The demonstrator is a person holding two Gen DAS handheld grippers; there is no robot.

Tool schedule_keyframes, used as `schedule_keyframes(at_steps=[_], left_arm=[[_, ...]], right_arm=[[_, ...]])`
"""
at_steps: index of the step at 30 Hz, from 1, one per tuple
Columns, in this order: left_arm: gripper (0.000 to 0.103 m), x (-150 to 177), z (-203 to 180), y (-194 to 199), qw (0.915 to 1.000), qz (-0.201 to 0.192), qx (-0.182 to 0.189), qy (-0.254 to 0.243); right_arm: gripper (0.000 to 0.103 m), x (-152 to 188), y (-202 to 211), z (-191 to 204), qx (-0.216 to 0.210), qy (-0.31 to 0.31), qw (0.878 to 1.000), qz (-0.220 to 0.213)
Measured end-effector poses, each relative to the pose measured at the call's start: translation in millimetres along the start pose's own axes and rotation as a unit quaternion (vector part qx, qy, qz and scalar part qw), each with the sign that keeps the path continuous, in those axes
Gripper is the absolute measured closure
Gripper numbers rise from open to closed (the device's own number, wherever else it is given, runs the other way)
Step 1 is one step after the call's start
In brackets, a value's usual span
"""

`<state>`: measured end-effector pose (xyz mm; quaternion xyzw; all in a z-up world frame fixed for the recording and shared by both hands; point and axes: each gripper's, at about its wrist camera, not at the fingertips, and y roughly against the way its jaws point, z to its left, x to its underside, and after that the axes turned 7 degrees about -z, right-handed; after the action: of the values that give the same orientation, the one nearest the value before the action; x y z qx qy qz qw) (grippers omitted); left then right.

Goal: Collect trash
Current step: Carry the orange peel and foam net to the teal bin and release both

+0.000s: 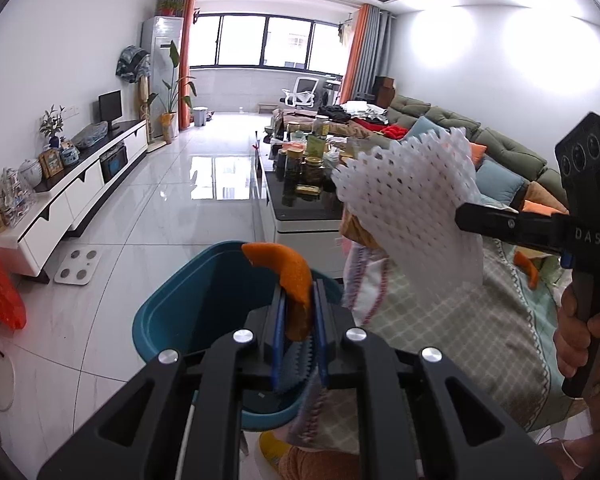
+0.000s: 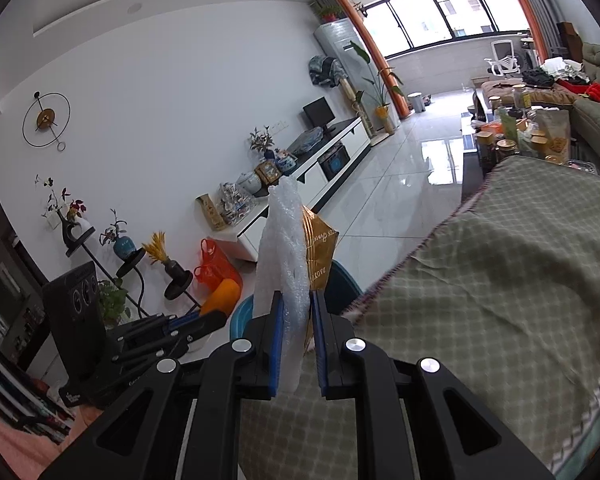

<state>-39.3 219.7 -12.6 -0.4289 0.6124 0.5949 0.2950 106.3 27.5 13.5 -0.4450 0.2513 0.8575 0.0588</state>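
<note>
Right now your left gripper (image 1: 298,312) clamps an orange peel (image 1: 290,280) between its blue pads; the peel stands up past the fingertips and curls left, directly above the teal bin (image 1: 180,308). Your right gripper (image 2: 296,340) is clenched on a white foam net (image 2: 282,264) together with a gold wrapper (image 2: 319,248) pressed against the net's right side; both stick up beyond the jaws. From the left wrist view, that foam net (image 1: 412,200) hangs up and right of the bin, over the edge of the checked tablecloth (image 1: 440,320). Another orange peel scrap (image 1: 527,268) lies on the cloth, well right of the bin. Bin interior partly hidden by the gripper.
</note>
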Motion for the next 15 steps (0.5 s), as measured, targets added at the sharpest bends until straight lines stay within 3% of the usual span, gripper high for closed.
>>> schedule_keyframes(at_steps=[15], left_arm=[[0.089, 2, 25, -14, 0.9995, 0.015, -0.022, 0.016]], right_arm=[[0.089, -5, -66, 7, 0.013, 0.001, 0.999, 0.048]])
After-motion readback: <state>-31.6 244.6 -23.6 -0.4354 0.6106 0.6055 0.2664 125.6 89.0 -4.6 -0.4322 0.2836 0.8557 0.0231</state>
